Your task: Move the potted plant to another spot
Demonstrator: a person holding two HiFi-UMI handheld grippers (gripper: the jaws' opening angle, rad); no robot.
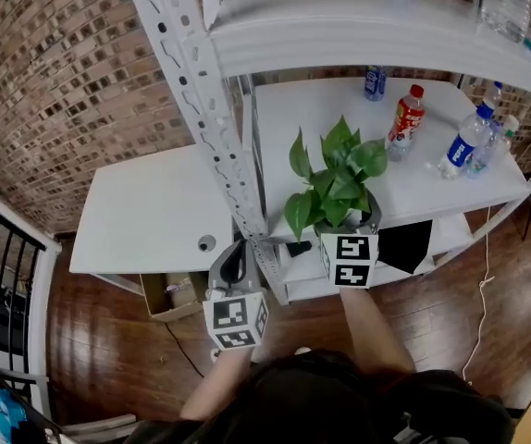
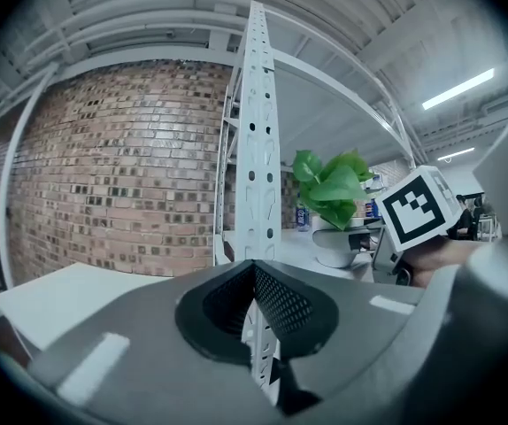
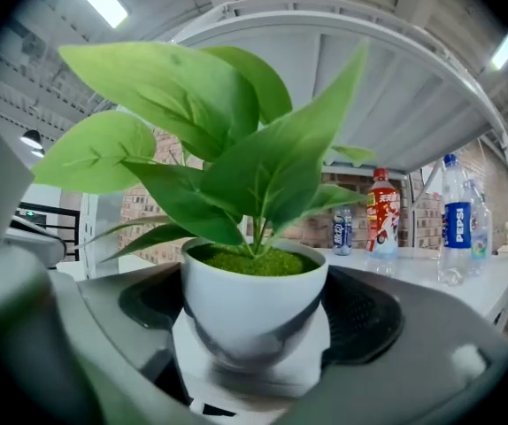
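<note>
Potted plant (image 3: 252, 312), shown seated between the jaws of the right gripper (image 3: 256, 290), which were spread wide and closed on the white pot, a dark pad against its wall on either side. The pot was seen standing on the white shelf (image 1: 432, 188) close to its front edge, with the leaves rising above the jaws.

The step in hand was judged to be the lift. It would be done best if the pot were kept upright and level, raised straight off the board before any sideways travel, and held low on its wall so that the smooth, tapering ceramic could not slip out of the pads.

The left gripper (image 2: 256, 326) was held just left of the plant, jaws closed together and empty, directly in front of the perforated upright (image 1: 212, 132).

That upright was noted as the main obstruction to a move leftward towards the side table (image 1: 145, 215); the upper shelf (image 1: 358, 17) limited headroom for the leaves.

Farther back on the same shelf, well apart from the pot, a red-labelled bottle (image 1: 406, 121), blue-labelled bottles (image 1: 463, 151) and a small bottle (image 1: 374, 81) were seen standing, before the brick wall (image 1: 53, 81).
</note>
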